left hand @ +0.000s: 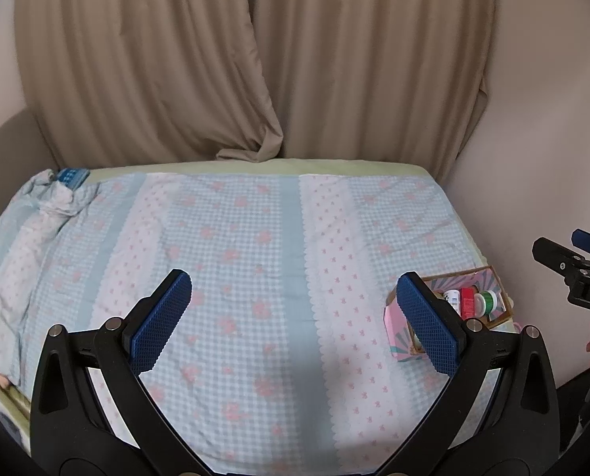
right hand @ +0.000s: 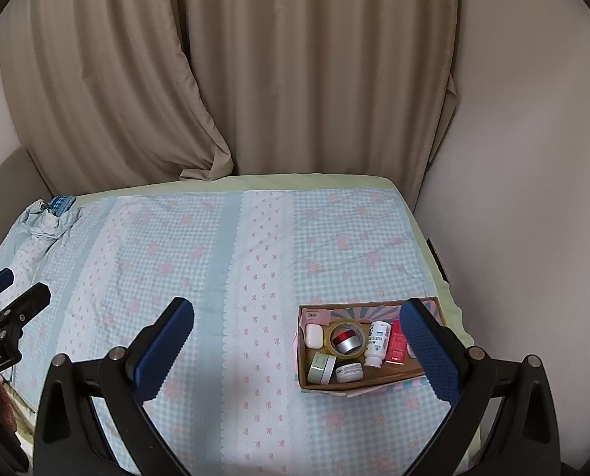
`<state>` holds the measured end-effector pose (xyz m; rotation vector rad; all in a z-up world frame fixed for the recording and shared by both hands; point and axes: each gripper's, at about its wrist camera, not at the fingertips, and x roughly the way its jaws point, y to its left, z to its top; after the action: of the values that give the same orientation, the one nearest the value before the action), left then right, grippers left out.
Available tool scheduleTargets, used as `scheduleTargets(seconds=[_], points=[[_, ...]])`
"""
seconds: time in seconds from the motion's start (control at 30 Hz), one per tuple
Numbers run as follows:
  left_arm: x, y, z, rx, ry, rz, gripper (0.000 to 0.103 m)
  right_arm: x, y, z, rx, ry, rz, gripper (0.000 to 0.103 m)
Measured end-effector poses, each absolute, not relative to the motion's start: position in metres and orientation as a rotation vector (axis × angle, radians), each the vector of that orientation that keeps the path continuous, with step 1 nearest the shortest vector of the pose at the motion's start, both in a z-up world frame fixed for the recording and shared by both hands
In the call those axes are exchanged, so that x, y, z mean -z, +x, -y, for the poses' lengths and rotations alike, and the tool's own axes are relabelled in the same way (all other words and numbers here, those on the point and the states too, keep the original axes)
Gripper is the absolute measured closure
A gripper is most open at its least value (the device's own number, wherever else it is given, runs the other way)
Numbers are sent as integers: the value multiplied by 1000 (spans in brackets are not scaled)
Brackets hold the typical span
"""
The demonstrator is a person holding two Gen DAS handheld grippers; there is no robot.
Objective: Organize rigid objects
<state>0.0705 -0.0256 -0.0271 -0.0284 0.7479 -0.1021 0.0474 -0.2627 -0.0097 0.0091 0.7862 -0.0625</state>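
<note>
Risk: if a jar is pulled carelessly, the cardboard box (right hand: pixel 368 382) could tip on the soft bed (right hand: pixel 215 261).
Fingers: left gripper (left hand: pixel 295 319) and right gripper (right hand: pixel 298 351) both spread apart, empty.

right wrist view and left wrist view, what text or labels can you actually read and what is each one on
"DA", cut off at the frame edge: on the right gripper's body in the left wrist view.
"nRobot.AI", start cut off: on the left gripper's body in the right wrist view.
White bottle label in the cardboard box: printed, too small to read.
Red box, white jar: print unreadable.
</note>
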Motion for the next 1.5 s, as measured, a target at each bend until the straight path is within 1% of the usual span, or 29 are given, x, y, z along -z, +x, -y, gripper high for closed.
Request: scheduleTargets(seconds=[1.5], points=[[27, 71, 22, 106, -63, -727, 0, 8, 52, 262, 43, 11, -780, 0]])
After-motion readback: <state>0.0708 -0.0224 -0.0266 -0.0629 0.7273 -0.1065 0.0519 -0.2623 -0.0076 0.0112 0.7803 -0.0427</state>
